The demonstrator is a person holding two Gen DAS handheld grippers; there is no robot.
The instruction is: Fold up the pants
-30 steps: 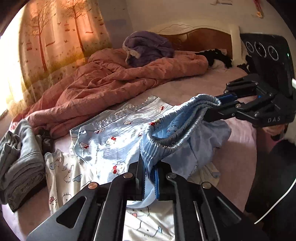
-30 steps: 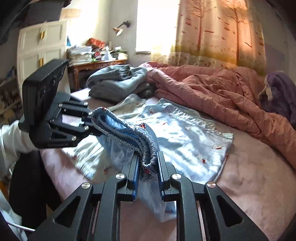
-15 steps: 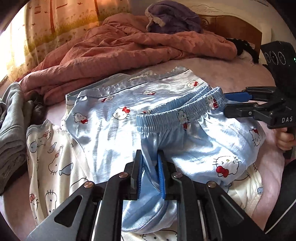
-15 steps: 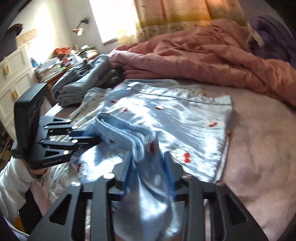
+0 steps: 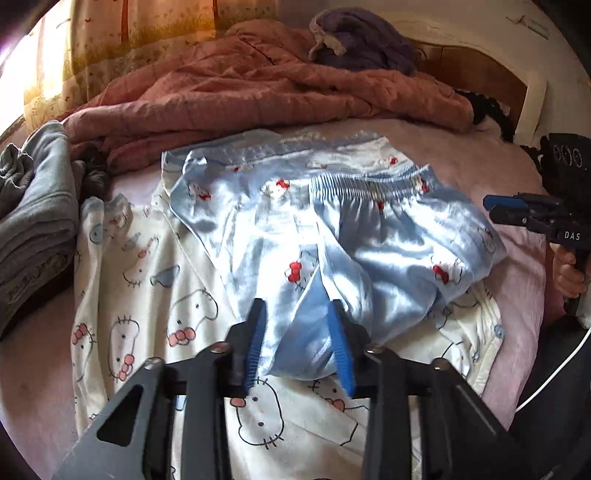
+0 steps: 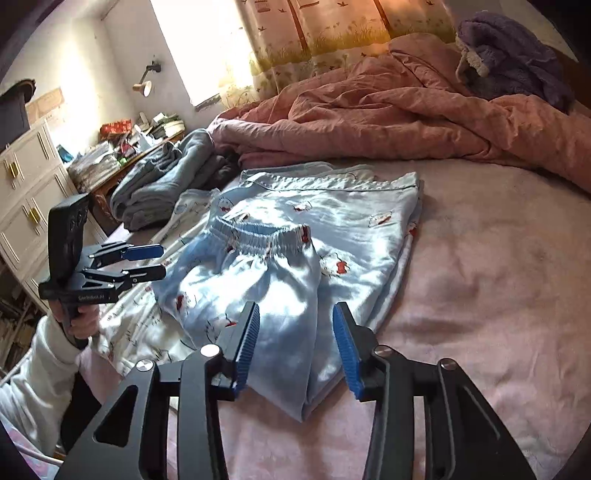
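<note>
Setting: bedroom; pink bed sheet (image 6: 480,280) under sunlit curtains (image 6: 332,33).
Pants (image 5: 388,251): light-blue satin with a cat print, folded, elastic waistband away from the grippers, lying on a matching blue top (image 6: 354,210) spread on the bed.
Left gripper (image 5: 300,343): jaws parted, having just been opening; a pants fold lies loosely between the blue pads.
Right gripper (image 6: 295,345): jaws apart, just narrowed; cloth lies between the pads, unpinched.
Beneath: white cat-print garment (image 5: 147,295).
Beyond: rumpled pink quilt (image 5: 258,99), purple fleece (image 5: 365,44), grey folded clothes (image 5: 33,221).
</note>
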